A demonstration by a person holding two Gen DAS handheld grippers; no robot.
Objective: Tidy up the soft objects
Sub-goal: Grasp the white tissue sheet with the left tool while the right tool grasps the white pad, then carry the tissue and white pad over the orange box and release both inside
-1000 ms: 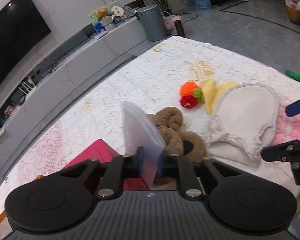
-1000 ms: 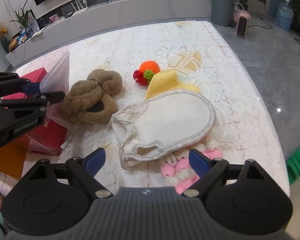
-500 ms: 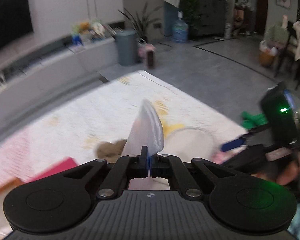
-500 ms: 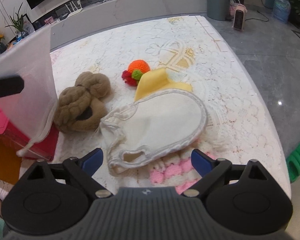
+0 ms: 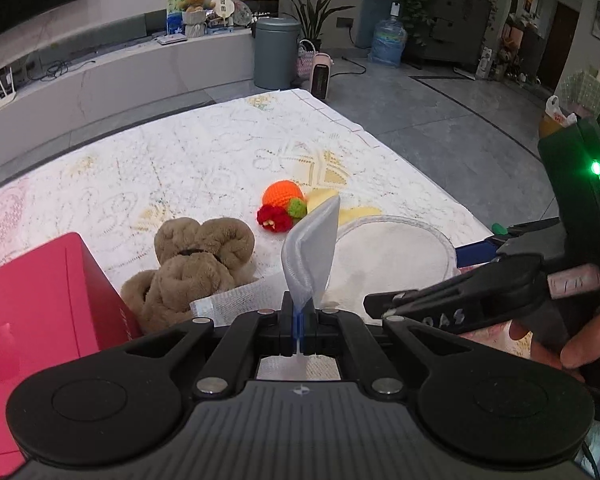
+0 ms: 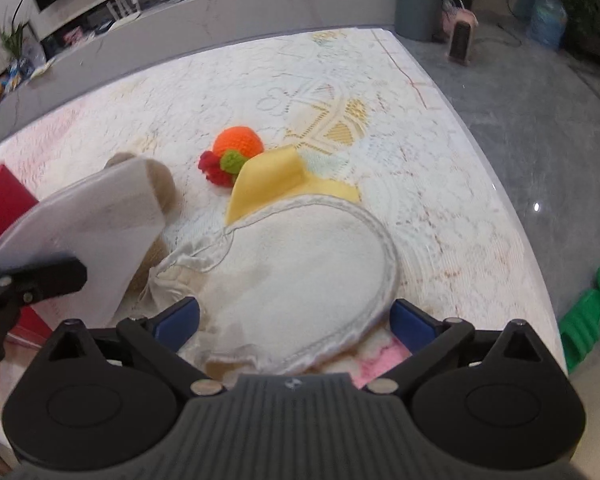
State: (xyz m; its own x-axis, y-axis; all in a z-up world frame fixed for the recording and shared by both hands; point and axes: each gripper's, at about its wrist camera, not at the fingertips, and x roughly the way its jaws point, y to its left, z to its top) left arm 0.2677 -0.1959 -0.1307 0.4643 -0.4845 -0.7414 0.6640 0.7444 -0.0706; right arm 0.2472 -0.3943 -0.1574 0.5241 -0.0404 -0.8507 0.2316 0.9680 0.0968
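Observation:
My left gripper (image 5: 299,320) is shut on the edge of a frosted plastic bag (image 5: 310,248), which stands up in front of it and also shows at the left of the right wrist view as the bag (image 6: 96,232). My right gripper (image 6: 296,320) hovers low over a white cloth pouch (image 6: 300,272); its jaws are opening, and the pouch lies between the blue pads (image 6: 176,318) without being pressed. A brown plush toy (image 5: 196,264), an orange crochet toy (image 6: 236,148) and a yellow cloth (image 6: 268,180) lie beyond. A pink knit piece (image 6: 380,360) peeks from under the pouch.
A red box (image 5: 32,320) stands at the near left on the lace-covered table (image 6: 400,128), whose edge runs down the right side. A green object (image 6: 588,312) lies on the floor. A grey bin (image 5: 276,58) and a small heater (image 5: 322,78) stand past the far corner.
The left gripper lifted and rolled with the bag, then tipped back down toward the table. The right gripper came lower and closer over the white pouch, its jaws a little wider.

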